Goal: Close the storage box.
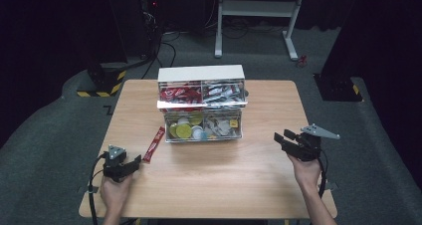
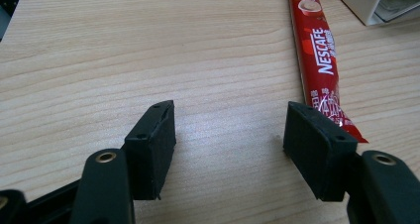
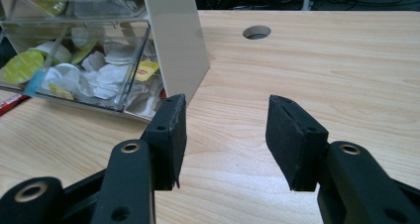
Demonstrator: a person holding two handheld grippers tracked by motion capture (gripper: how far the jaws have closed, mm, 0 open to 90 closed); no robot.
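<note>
A red Nescafe stick sachet (image 1: 155, 144) lies on the wooden table (image 1: 209, 185) just left of a two-tier organiser box (image 1: 201, 103). In the left gripper view the sachet (image 2: 319, 55) runs up the right side, its near end beside the right jaw. My left gripper (image 1: 133, 163) is open, low over the table, close behind the sachet, with nothing between its jaws (image 2: 229, 130). My right gripper (image 1: 281, 137) is open too, held above the table to the right of the box and pointing left at it; its jaws (image 3: 225, 130) hold nothing.
The organiser has red sachets in its upper compartments and round capsules and tea bags (image 3: 106, 75) in the clear lower ones. A round cable hole (image 3: 256, 32) is cut in the table behind the box. Beyond the table stands a white desk frame (image 1: 259, 16) on grey carpet.
</note>
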